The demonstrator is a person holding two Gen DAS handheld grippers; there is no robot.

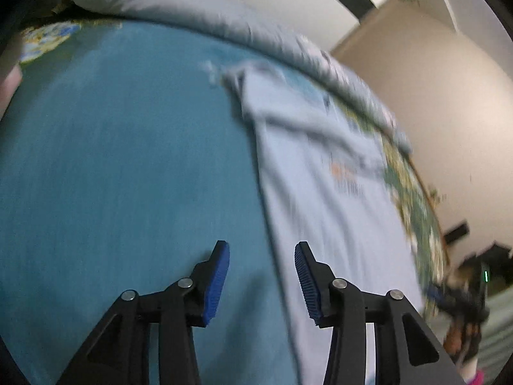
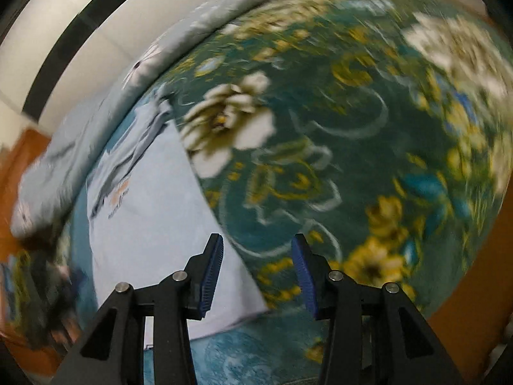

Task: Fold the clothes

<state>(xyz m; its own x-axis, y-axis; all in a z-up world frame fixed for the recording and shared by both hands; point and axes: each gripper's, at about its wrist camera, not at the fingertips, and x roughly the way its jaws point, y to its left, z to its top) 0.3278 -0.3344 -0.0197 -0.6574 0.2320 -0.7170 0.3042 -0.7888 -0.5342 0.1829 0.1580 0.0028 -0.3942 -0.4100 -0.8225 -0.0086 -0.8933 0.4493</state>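
Observation:
A pale blue T-shirt point(image 1: 323, 173) with a small orange print lies folded into a long strip on the bed. In the left wrist view it runs from the centre to the lower right. My left gripper point(image 1: 261, 280) is open and empty above the shirt's left edge. In the right wrist view the shirt point(image 2: 150, 211) lies at the lower left. My right gripper point(image 2: 256, 276) is open and empty above the shirt's right edge near its bottom corner. Both views are motion-blurred.
A teal blanket point(image 1: 121, 160) covers the bed left of the shirt. A dark green floral blanket point(image 2: 336, 147) lies right of it. A rolled grey floral quilt point(image 1: 198, 9) runs along the far side; it also shows in the right wrist view point(image 2: 80, 147). Cream walls stand behind.

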